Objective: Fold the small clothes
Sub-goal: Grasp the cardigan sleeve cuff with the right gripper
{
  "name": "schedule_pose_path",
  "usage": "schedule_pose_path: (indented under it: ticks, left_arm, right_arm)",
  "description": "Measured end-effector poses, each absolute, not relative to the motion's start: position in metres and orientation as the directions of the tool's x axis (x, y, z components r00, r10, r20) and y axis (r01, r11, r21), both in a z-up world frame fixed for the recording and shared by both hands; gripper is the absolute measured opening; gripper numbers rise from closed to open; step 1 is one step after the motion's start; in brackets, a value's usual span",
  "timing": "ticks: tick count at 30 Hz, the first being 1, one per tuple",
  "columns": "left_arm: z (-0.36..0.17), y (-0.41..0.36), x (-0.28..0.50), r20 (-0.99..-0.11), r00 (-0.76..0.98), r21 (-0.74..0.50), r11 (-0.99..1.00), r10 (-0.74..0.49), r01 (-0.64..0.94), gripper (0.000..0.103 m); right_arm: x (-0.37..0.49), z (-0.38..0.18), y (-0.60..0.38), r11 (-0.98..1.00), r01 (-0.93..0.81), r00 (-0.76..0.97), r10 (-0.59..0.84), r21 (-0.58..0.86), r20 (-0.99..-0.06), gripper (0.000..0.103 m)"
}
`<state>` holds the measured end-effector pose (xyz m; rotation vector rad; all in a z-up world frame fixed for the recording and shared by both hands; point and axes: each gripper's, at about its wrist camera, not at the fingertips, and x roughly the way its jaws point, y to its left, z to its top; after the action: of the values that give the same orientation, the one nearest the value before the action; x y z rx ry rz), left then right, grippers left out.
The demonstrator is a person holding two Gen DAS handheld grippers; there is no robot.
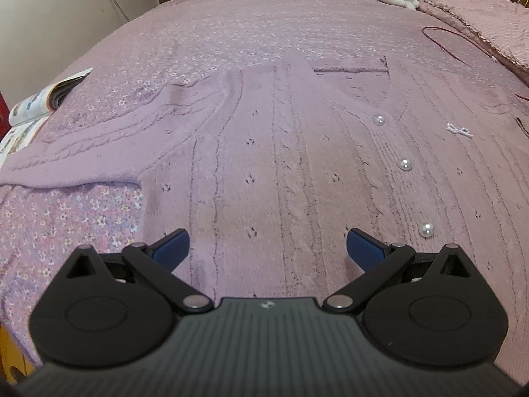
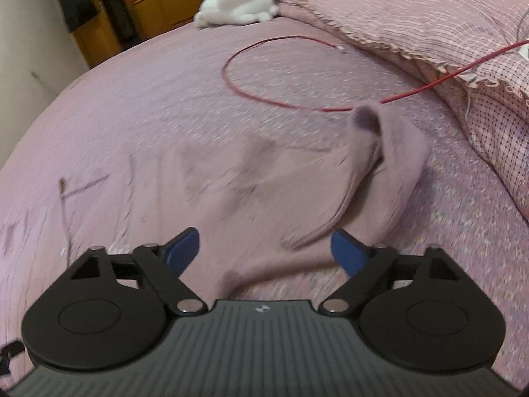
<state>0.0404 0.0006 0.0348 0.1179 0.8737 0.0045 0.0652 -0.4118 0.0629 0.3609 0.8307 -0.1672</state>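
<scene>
A pink floral bedspread [image 1: 231, 33] covers the bed. A white wall [image 1: 49, 16] rises past its left edge. Brown wooden cabinets [image 2: 158, 6] stand beyond the far edge.

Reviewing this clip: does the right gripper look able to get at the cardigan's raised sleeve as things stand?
Probably yes. The right gripper is open, and the sleeve of the lilac cardigan lies just ahead of its fingers with nothing between. The red cable lies farther back.
</scene>
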Motion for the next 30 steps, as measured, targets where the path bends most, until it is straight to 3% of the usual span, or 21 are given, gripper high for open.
schedule_pose_path:
  ticks: [6, 12, 14, 16, 19, 30]
  left_arm:
    - [0.032, 0.0, 0.045, -0.769, 0.635, 0.116, 0.993, 0.069, 0.033, 0.103]
    - [0.028, 0.003, 0.048, -0.78, 0.622, 0.11, 0.994, 0.071, 0.024, 0.103]
    - [0.026, 0.003, 0.049, -0.782, 0.62, 0.108, 0.994, 0.069, 0.025, 0.103]
    - [0.026, 0.002, 0.049, -0.781, 0.62, 0.11, 0.994, 0.069, 0.028, 0.103]
    - [0.026, 0.002, 0.049, -0.779, 0.623, 0.107, 0.994, 0.063, 0.034, 0.103]
    - [0.042, 0.019, 0.044, -0.762, 0.645, 0.064, 0.998, 0.05, -0.001, 0.103]
  right_arm:
    - [0.088, 0.046, -0.432, 0.893, 0.388, 0.631, -0.078, 0.228, -0.772, 0.072]
    - [0.089, 0.022, -0.451, 0.846, 0.428, 0.642, -0.039, 0.316, -0.766, 0.064]
    - [0.09, 0.02, -0.454, 0.842, 0.432, 0.648, -0.041, 0.323, -0.761, 0.055]
    - [0.091, 0.019, -0.455, 0.835, 0.44, 0.649, -0.043, 0.329, -0.759, 0.031]
    - [0.091, 0.019, -0.46, 0.822, 0.449, 0.652, -0.032, 0.351, -0.758, 0.008]
    - [0.075, 0.07, -0.425, 0.857, 0.309, 0.745, 0.051, 0.413, -0.665, 0.007]
